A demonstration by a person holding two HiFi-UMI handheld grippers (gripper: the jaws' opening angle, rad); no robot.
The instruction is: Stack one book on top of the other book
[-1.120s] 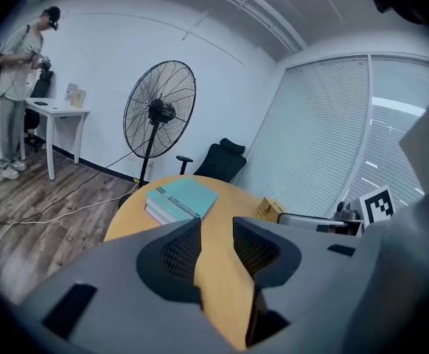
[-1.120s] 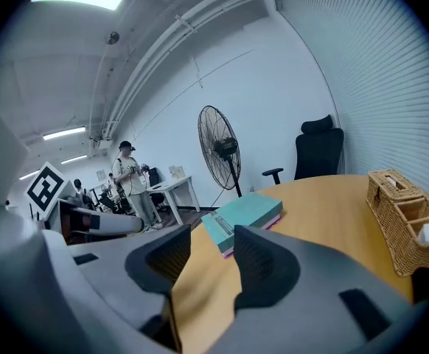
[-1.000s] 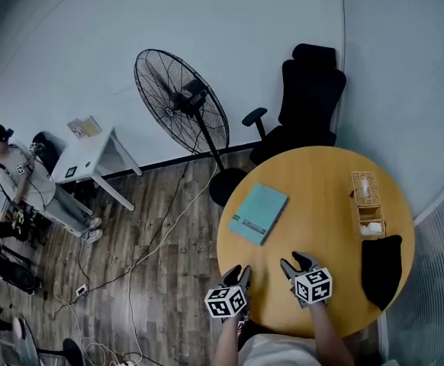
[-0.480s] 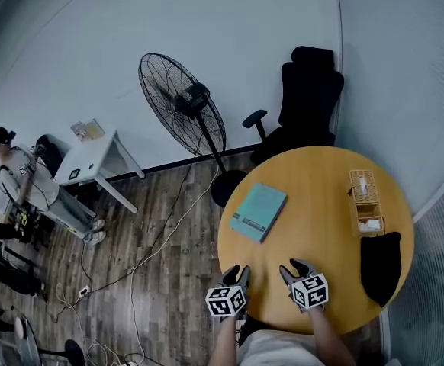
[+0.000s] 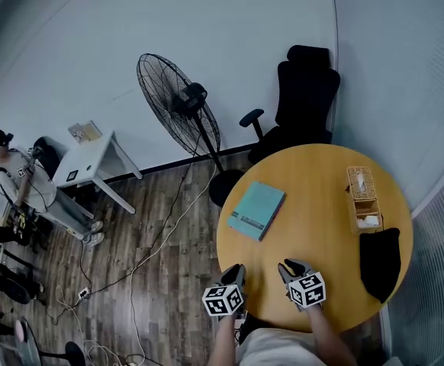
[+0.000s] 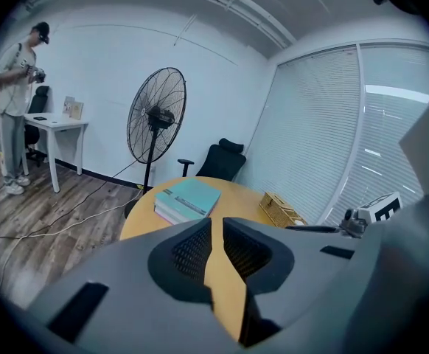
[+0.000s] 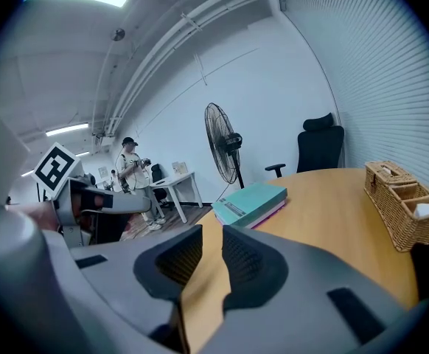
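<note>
Big round wooden table [image 5: 321, 181] fills the right side of the head view, with plank floor [image 5: 161, 303] and loose cables [image 5: 149, 254] off to the left. Behind the table a tall standing fan [image 5: 178, 105] and a black office chair [image 5: 304, 97] sit against the wall. Further left is a white desk [image 5: 92, 162] with a person [image 5: 12, 178] standing by it.

On the table's right edge sits a black lump [image 5: 380, 261] (cloth or a bag, can't tell from up here), with a wicker basket [image 5: 361, 197] just beyond it. The teal book [image 5: 257, 210] lies flat on the far left part of the table, near the edge by the fan. The gripper views show it resting on top of a second book [image 7: 273, 214] with a pinkish edge, so the stack's there.

Both tools are at the near edge, well apart from the books. The left gripper [image 5: 233, 273] and right gripper [image 5: 292, 267] sit side by side, pointing across the table. Each one's jaws have just been closing and now stand with only a narrow slit between the pads. Nothing's in the gap, just bare tabletop showing through.
</note>
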